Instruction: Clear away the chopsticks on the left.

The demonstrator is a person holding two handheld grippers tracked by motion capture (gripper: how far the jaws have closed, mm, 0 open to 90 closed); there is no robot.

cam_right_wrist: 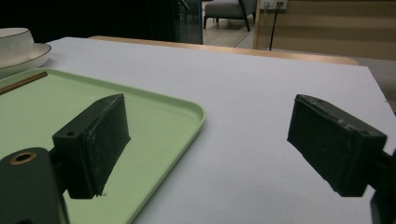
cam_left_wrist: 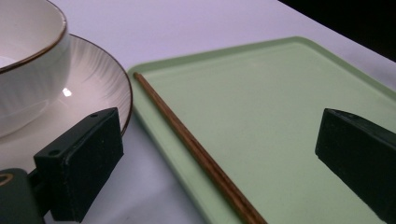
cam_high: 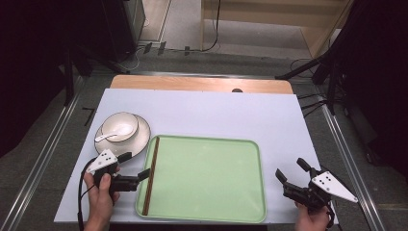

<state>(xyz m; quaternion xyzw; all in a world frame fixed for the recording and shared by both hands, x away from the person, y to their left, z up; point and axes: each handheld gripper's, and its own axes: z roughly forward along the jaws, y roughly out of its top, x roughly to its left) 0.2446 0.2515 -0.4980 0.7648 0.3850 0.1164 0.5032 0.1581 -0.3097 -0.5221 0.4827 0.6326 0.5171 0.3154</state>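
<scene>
High view: chopsticks (cam_high: 151, 175) lie along the green tray's (cam_high: 207, 211) left edge, left gripper (cam_high: 136, 167) wide open beside them, nothing held. Left gripper view: chopsticks (cam_left_wrist: 196, 151) look thin, stiff, light, likely slippery; pinch mid-length. Right gripper view: right gripper (cam_right_wrist: 208, 144) wide, empty, over the table (cam_right_wrist: 261, 93).

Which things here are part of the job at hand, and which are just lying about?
In the job:
chopsticks, lying along the tray's left edge
tray
left gripper, open beside the chopsticks

Lying about:
bowl on the plate
spoon in the bowl
right gripper, open, off the tray's right side
</scene>
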